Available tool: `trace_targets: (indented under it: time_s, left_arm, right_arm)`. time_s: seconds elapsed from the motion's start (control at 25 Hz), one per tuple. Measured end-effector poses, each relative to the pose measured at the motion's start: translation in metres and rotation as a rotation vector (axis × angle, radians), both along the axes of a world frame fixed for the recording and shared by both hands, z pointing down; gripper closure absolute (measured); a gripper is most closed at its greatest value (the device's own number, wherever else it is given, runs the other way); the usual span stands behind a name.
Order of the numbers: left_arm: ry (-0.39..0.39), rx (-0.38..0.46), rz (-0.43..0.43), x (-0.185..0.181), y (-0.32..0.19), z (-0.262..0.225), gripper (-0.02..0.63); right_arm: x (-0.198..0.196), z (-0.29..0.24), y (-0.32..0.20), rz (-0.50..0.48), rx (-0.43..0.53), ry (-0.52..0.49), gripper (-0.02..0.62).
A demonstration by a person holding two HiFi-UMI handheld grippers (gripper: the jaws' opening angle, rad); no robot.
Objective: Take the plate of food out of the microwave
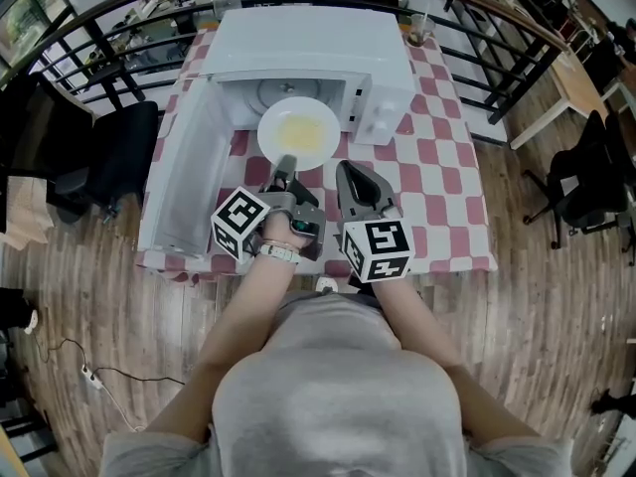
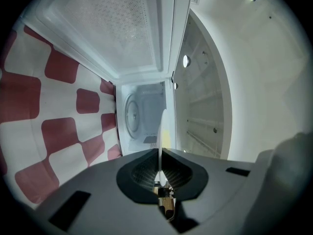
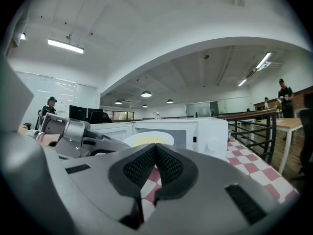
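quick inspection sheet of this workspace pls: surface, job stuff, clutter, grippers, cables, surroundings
surface: table under a red-and-white checked cloth
job's things: white microwave, its door swung open to the left; plate of yellow food in the opening, partly out
clutter: small clear vessel by the microwave's far right corner
grippers: left gripper shut on the plate's near rim; right gripper shut, empty, over the cloth beside it
cables: power strip with cord on the floor, at left
surroundings: wood floor, black railing, black chair left of the table
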State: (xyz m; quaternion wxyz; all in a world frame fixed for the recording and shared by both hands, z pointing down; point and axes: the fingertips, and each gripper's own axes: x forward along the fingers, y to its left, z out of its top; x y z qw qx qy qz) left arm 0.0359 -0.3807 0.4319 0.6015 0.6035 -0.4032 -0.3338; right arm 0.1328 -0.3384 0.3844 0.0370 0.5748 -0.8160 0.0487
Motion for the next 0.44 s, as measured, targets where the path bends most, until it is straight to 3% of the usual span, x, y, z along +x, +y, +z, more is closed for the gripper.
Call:
trace_targets:
  time_s: [0.44]
  left_arm:
    - [0.008, 0.019, 0.020, 0.0045, -0.0046, -0.0083, 0.592]
  right_arm:
    - [-0.0030, -0.0032, -0.0043, 0.008, 0.014, 0.013, 0.569]
